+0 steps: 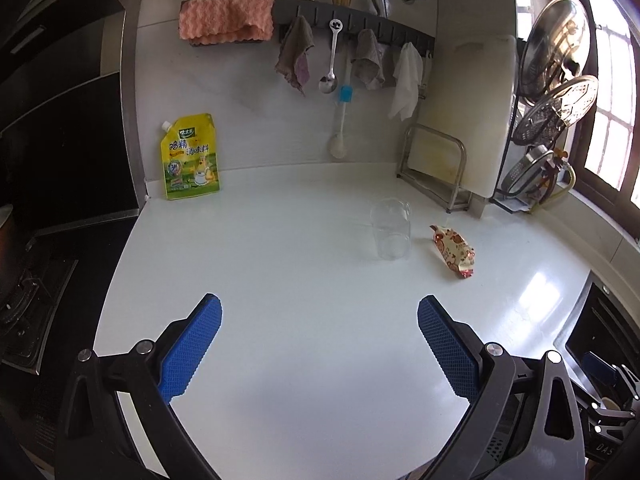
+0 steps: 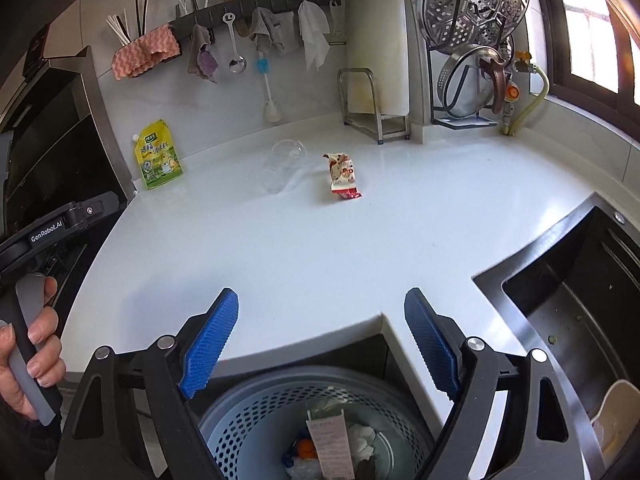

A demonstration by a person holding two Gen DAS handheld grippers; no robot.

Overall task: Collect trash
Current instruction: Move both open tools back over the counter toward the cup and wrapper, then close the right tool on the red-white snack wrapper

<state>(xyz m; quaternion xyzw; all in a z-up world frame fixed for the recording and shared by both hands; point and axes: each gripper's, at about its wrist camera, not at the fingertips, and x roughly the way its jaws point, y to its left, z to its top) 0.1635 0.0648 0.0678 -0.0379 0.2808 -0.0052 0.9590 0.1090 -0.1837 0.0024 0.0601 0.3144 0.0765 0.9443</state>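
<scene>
A crumpled red and cream snack wrapper (image 1: 453, 256) lies on the white counter (image 1: 300, 280), right of a clear glass (image 1: 390, 229). It also shows in the right wrist view (image 2: 342, 175), with the glass (image 2: 282, 164) to its left. My left gripper (image 1: 319, 326) is open and empty, low over the counter, well short of the wrapper. My right gripper (image 2: 322, 328) is open and empty above the counter's front edge, over a grey perforated trash bin (image 2: 256, 408) that holds paper and scraps.
A yellow seasoning pouch (image 1: 191, 157) leans on the back wall. A cutting board in a metal rack (image 1: 448, 168) and pot lids (image 1: 560, 92) stand at the back right. A dark sink (image 2: 568, 304) is on the right, a stove (image 1: 36, 272) on the left.
</scene>
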